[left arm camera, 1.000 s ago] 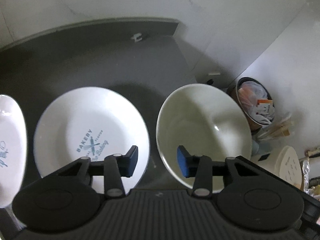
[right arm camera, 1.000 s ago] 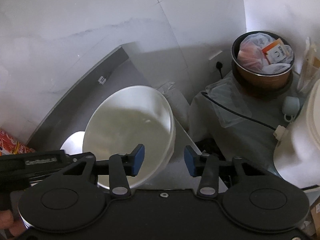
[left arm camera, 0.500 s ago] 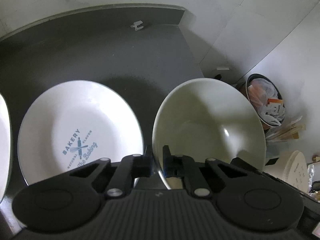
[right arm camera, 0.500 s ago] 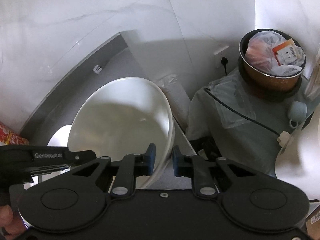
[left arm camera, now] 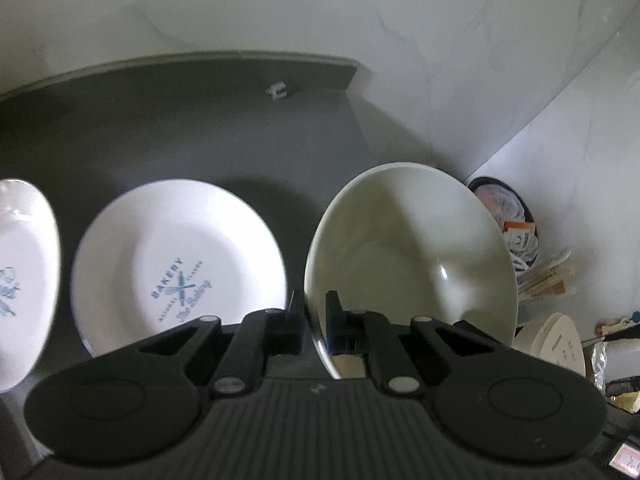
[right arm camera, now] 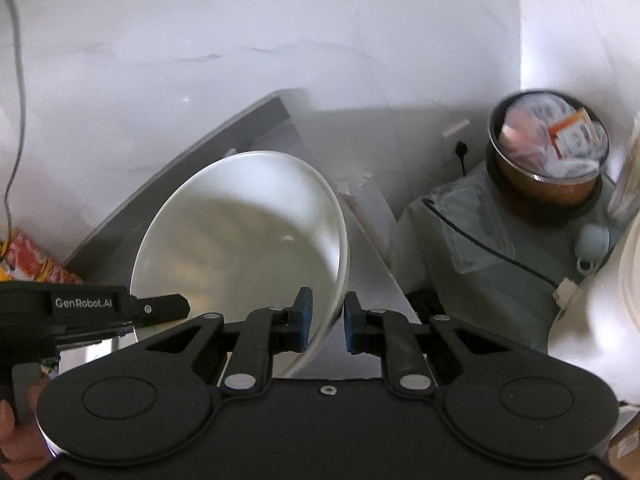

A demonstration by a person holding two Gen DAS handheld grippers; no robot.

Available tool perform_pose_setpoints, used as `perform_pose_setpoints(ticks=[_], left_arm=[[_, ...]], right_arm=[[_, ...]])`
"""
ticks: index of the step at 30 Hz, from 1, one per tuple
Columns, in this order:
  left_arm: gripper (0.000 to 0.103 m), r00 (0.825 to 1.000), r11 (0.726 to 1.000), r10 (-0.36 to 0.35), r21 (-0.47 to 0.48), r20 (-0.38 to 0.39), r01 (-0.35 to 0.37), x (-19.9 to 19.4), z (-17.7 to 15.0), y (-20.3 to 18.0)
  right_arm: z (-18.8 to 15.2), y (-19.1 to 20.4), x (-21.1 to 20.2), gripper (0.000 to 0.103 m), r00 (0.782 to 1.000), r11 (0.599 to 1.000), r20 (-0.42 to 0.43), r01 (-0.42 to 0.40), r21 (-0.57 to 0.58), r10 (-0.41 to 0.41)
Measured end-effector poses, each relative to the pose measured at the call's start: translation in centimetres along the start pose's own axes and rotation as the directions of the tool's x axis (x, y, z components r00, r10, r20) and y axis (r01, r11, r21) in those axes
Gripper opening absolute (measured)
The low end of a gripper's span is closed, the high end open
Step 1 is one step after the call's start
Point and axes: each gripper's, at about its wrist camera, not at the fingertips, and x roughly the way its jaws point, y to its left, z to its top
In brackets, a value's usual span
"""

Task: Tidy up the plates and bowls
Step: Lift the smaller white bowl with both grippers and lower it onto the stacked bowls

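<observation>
Left wrist view: the left gripper (left arm camera: 312,316) is pinched onto the near rim of the white bowl (left arm camera: 412,256), which sits just beside the bakery plate (left arm camera: 180,264) on the dark tabletop (left arm camera: 200,128).

Right wrist view: the right gripper (right arm camera: 326,320) is clamped on the opposite rim of that bowl (right arm camera: 244,240). It looks like glazed ceramic, so probably stiff, slick, heavy-ish and chippable; the rim seems the only place to grab it.

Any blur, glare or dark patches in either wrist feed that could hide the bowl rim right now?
Left wrist view: bowl rim sharp, one small glare spot inside, a shadow across its interior; the plate at the left edge is smeared; dark counter dim. Right wrist view: bowl rim clear at the right gripper; bin slightly blurred; fisheye bends edges.
</observation>
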Motion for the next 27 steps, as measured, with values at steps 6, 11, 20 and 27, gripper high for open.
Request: perform_pose_setpoints(ticks=[6,11,20,27], left_arm=[[0.008,0.998,1.0,-0.012,0.001,0.056,0.012,-3.6,0.2,1.0],[0.008,0.995,1.0,-0.009,-0.011,0.095,0.01,-6.4,0.1,2.4],[0.008,0.99,0.999,-0.024,-0.031,0.137,0.028,-10.6,-0.8,6.4],[0.008,0.99,0.998,-0.047,-0.025,0.132,0.051,-12.8,-2.4,9.3]], right_arm=[[0.7,2.4,-2.2,0.017,0.998,0.999,0.051,-0.029,-0.034,0.031],[0.9,4.6,-3.6,0.017,0.996,0.995,0.066,-0.056,-0.084,0.061],[-1.0,8.7,-5.4,0.018,0.993,0.989,0.073,-0.083,-0.122,0.092],[-3.8,11.0,-7.2,0.018,0.993,0.989,0.077,-0.075,-0.129,0.086]])
